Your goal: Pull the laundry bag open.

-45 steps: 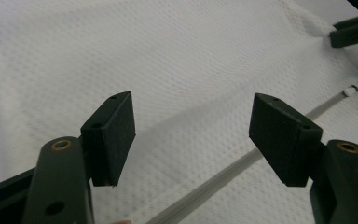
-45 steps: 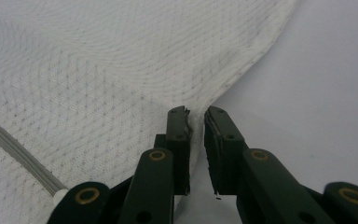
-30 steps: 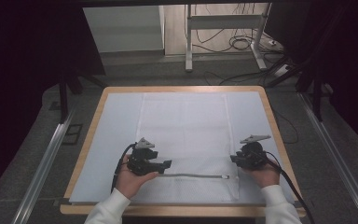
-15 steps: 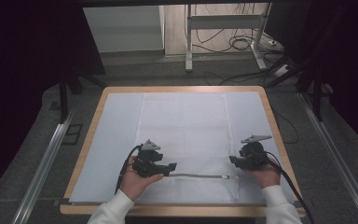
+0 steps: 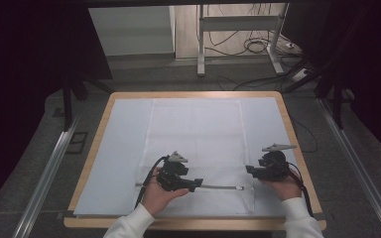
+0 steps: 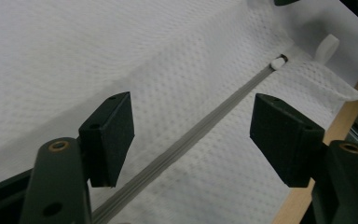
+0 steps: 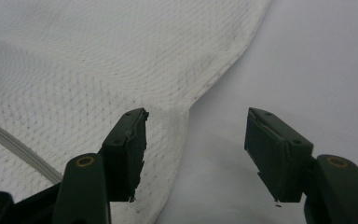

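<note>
Since the table [image 5: 99,148] is covered by a pale sheet [image 5: 124,148] and the white mesh bag [image 5: 193,134] lies flat down its middle, the work is at the bag's near end, about 6 o'clock on the table, where a grey zipper [image 5: 218,187] runs from side to side. By my reading the step is to draw that zipper along, so the bag should be pinned at one end while the other hand pulls. At 5 o'clock, the right gripper [image 5: 250,171] sits at the bag's near right corner [image 7: 186,116]; its jaws have just been opening and stand apart, the cloth edge between them but not pressed. It would do well to close again on that corner before any pull, or the mesh will bunch. Nearer 6 o'clock, the left gripper [image 5: 197,184] hovers over the zipper with jaws wide and nothing gripped, the track passing between them. Ahead, toward 1 o'clock in the left gripper view, lies the small white slider [image 6: 277,62]. Line the jaws up on that slider, pinch it squarely, and pull straight along the track, low and level.
</note>
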`<state>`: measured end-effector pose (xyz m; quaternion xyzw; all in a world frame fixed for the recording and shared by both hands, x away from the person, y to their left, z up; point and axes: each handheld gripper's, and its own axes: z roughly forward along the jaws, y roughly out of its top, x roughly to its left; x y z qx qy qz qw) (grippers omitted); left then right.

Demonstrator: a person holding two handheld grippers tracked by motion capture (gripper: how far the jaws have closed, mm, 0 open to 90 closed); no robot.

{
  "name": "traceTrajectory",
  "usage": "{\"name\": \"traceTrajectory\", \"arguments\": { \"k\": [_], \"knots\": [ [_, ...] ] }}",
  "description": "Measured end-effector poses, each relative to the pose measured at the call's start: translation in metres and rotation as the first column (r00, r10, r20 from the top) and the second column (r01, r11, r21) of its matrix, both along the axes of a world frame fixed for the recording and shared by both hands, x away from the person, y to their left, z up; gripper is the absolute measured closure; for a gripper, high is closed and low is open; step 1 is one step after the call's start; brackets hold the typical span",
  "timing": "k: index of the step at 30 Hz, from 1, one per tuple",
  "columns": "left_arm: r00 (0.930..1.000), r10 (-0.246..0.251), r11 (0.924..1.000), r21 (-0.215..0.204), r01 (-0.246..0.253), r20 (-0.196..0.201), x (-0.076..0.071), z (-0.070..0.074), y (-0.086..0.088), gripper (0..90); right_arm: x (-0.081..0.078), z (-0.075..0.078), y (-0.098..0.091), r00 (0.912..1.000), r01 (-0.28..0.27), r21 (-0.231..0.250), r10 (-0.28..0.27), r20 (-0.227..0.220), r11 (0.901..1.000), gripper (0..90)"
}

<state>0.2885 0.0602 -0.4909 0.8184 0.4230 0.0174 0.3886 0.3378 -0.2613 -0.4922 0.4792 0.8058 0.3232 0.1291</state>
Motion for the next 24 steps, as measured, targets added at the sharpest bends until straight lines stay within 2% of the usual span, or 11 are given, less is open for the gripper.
{"name": "traceTrajectory", "arguments": {
  "k": [9, 12, 24],
  "knots": [
    [0.9987, -0.044, 0.9990, -0.010, 0.044, -0.027, 0.004, 0.002, -0.028, 30.7, -0.001, 0.001, -0.001, 1.0000, 0.003, 0.002, -0.003, 0.004, 1.0000, 34.7],
    [0.9976, -0.058, 0.9983, -0.011, 0.058, -0.038, 0.005, 0.001, -0.031, 31.8, 0.000, 0.000, -0.002, 1.0000, 0.007, 0.001, -0.007, 0.004, 1.0000, 34.2],
    [0.9979, -0.055, 0.9984, -0.010, 0.055, -0.034, 0.007, 0.002, -0.037, 29.9, 0.000, 0.001, -0.006, 0.9996, 0.025, 0.009, -0.026, 0.009, 0.9996, 33.0]
  ]
}}
